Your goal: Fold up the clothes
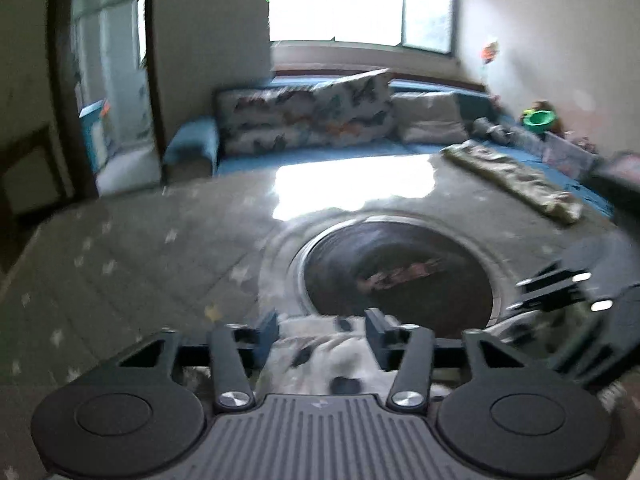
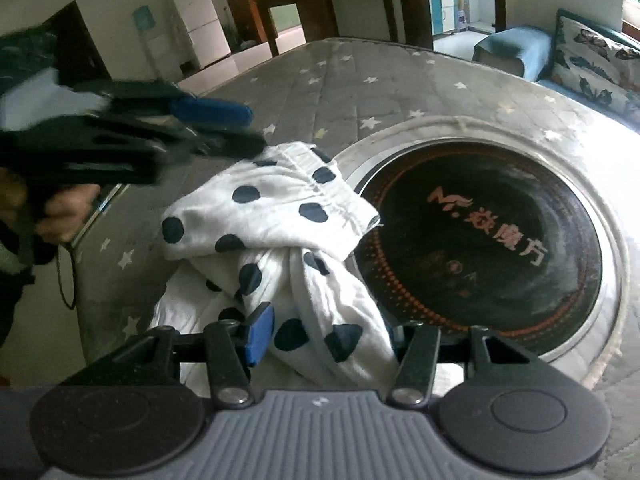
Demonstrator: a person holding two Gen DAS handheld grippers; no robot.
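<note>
1. The right gripper [image 2: 326, 340] has black arms, blue fingers [image 2: 260, 334], shiny screws and a grey ribbed body.
2. The left gripper [image 1: 322, 330] looks the same.
3. A bare hand [image 2: 66, 212] shows beside it.

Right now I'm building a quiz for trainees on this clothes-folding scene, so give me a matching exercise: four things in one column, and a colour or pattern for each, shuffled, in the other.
Things:
1. garment between the right claw fingers
2. table cover
3. round glass plate set in the table
4. sofa cushion

Descriptions:
A. grey with pale stars
B. white with dark dots
C. light with a butterfly print
D. black with reddish lettering

Pairs: 1-B, 2-A, 3-D, 4-C
</note>
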